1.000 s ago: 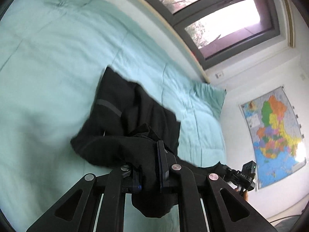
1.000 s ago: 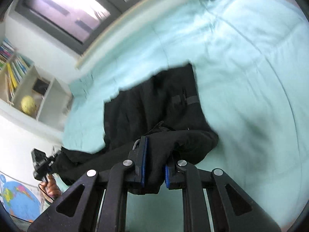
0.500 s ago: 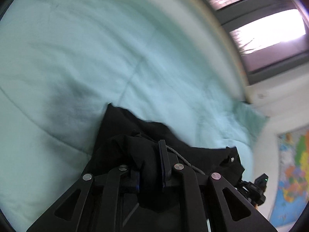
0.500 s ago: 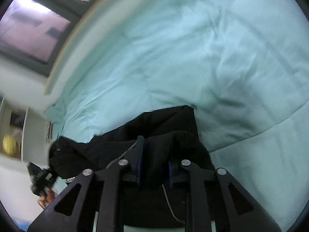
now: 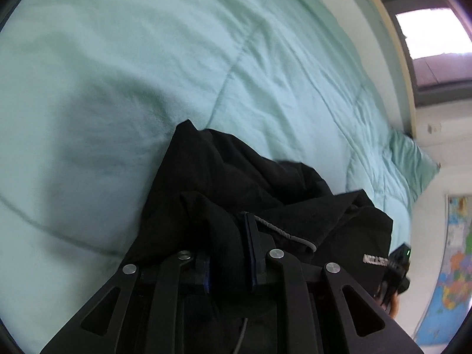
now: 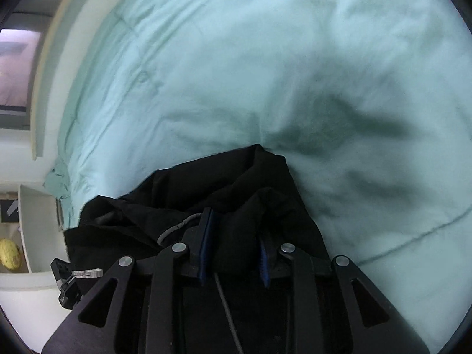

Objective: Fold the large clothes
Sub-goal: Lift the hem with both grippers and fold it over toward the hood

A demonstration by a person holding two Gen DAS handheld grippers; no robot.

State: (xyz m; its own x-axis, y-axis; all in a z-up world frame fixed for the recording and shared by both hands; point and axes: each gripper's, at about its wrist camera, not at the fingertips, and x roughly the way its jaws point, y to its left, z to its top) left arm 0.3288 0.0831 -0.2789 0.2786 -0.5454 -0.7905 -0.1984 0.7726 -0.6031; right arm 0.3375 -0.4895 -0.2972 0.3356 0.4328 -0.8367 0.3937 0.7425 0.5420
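A black garment [image 5: 236,177] with a grey drawcord and a small silver logo hangs bunched between both grippers above a pale green bed. My left gripper [image 5: 228,236] is shut on a thick fold of it. My right gripper [image 6: 234,233] is shut on another fold of the same garment [image 6: 206,183]. The right gripper also shows at the lower right of the left wrist view [image 5: 396,268], and the left gripper at the lower left of the right wrist view [image 6: 66,283]. The garment's lower part is hidden behind the gripper bodies.
The pale green quilt [image 5: 147,59] fills most of both views [image 6: 295,59]. A window [image 5: 436,29] runs along the far side of the bed. A wall map [image 5: 454,259] hangs on the right. A white shelf [image 6: 32,230] with a yellow ball [image 6: 10,253] stands on the left.
Both grippers have swung down toward the bed with the garment still held. The garment has gathered closer under the fingers, and the window has slid toward the frame edges.
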